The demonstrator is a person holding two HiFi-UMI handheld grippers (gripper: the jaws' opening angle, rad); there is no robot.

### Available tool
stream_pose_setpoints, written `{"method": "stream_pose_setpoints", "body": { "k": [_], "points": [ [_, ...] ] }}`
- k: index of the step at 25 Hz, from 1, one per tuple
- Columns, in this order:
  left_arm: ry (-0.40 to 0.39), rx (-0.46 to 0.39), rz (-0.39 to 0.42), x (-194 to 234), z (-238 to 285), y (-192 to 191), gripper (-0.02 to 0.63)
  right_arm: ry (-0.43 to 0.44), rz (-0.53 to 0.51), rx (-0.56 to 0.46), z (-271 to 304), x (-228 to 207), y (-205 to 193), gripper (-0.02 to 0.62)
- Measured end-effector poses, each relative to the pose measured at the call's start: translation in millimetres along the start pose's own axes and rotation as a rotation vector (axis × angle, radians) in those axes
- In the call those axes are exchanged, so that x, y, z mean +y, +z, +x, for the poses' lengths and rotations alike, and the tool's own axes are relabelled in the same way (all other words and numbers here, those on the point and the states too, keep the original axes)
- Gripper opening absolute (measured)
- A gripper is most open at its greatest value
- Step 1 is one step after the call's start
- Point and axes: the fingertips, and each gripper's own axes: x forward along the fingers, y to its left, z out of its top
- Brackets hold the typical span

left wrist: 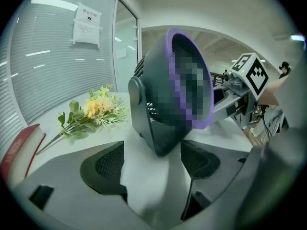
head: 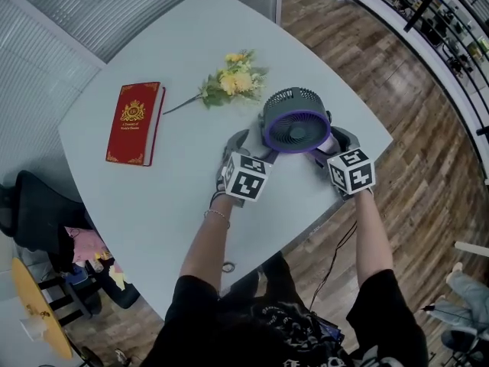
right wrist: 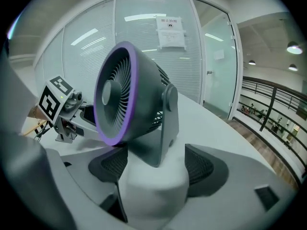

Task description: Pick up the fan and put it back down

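The fan stands upright on the table. The left gripper and the right gripper are at its opposite sides, each with jaws wide apart around a side arm of the fan's stand, and no pad presses on it. For a clean lift, I judge that both should close together, squarely on those flat arms rather than on the fan's round purple-rimmed housing, then rise evenly so the fan stays level. The left gripper should stay clear of the flowers just beyond the fan.
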Motion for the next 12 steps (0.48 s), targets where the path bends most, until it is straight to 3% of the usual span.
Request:
{"method": "stream_pose_setpoints", "body": {
  "k": [12],
  "points": [
    [-0.058,-0.108,0.01,-52,-107,-3,0.373,-0.07,-0.012,-0.061,-86,64,2,0.383]
  ]
}}
